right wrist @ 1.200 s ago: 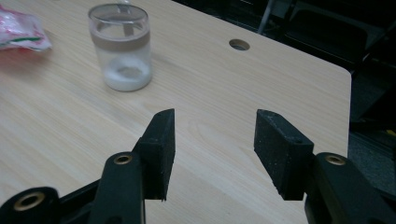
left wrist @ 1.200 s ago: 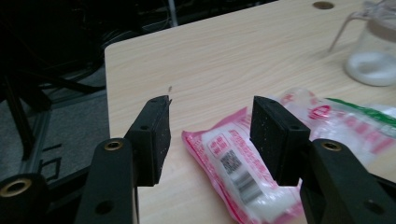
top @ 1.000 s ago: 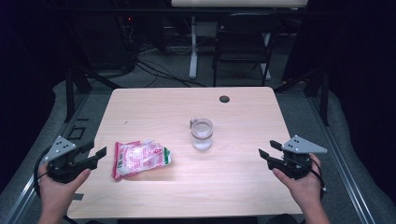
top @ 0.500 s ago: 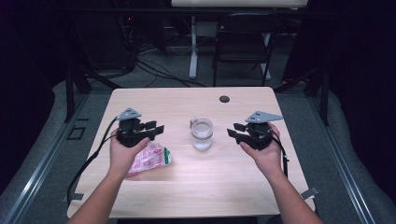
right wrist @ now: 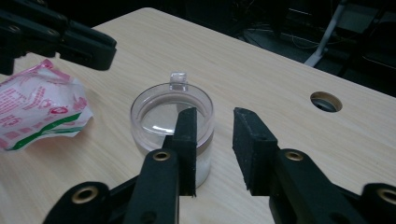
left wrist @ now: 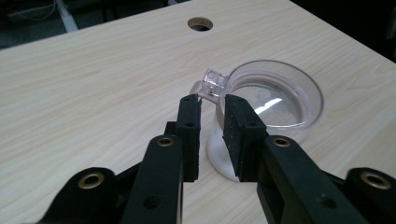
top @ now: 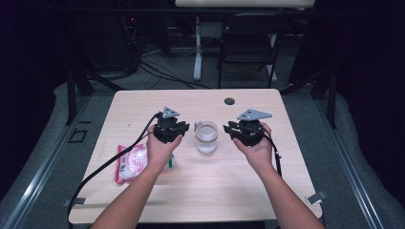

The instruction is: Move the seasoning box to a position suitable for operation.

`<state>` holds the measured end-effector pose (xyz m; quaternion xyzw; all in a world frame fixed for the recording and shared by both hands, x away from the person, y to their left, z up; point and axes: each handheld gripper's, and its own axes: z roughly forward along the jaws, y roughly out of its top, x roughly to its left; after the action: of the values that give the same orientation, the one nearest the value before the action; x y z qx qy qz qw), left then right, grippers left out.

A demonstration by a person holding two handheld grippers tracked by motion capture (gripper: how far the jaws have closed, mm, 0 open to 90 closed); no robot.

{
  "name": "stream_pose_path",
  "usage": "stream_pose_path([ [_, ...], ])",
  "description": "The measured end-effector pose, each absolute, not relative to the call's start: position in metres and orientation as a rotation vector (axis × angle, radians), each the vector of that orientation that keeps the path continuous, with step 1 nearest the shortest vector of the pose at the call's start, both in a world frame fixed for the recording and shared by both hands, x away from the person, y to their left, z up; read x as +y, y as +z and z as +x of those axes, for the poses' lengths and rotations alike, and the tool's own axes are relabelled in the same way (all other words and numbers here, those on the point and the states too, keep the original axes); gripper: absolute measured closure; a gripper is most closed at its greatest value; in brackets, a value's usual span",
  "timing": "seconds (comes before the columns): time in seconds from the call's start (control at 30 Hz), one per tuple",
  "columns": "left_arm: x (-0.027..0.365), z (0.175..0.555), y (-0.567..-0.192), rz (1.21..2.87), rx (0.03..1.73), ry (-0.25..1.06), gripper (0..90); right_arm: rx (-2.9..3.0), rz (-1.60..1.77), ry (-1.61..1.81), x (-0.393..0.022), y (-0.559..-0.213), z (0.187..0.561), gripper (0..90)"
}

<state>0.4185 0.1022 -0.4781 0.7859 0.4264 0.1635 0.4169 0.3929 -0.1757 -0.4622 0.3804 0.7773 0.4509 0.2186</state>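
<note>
A clear plastic cup (top: 207,137) with a small handle tab and a white bottom stands mid-table. My left gripper (top: 185,128) is at its left and my right gripper (top: 230,130) at its right, both pointing at it. In the left gripper view the jaws (left wrist: 210,100) have just been closing to a narrow gap, and the handle tab (left wrist: 213,84) sits just past their tips, untouched. In the right gripper view the jaws (right wrist: 215,114) have also been closing but stand apart. One jaw overlaps the cup's wall (right wrist: 154,112) and the gap is empty.
A pink and white snack packet (top: 131,162) lies under the left forearm, also seen as the packet (right wrist: 37,112). A cable hole (top: 229,101) is near the far edge. The left gripper's cable (top: 107,164) trails across the table. A folding chair (top: 248,43) stands beyond.
Both hands have come in from the table's side edges to either side of the cup. Both pairs of jaws have narrowed, the left more.
</note>
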Motion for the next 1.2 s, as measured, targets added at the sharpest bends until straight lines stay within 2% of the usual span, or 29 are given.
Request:
stream_pose_path([
  [0.17,0.093,0.424,-0.496,2.005,1.101,0.390,86.8,2.155,1.085,1.228,-0.174,-0.472,0.405,79.5],
  [0.3,0.087,0.427,-0.505,2.003,1.108,0.376,89.5,2.172,1.119,1.222,-0.168,-0.484,0.415,82.8],
  [0.77,0.079,0.432,-0.520,2.009,1.121,0.348,90.0,2.200,1.219,1.150,-0.154,-0.517,0.442,87.8],
  [1.2,0.079,0.427,-0.518,2.023,1.103,0.326,90.0,2.240,1.203,1.140,-0.151,-0.520,0.432,90.0],
])
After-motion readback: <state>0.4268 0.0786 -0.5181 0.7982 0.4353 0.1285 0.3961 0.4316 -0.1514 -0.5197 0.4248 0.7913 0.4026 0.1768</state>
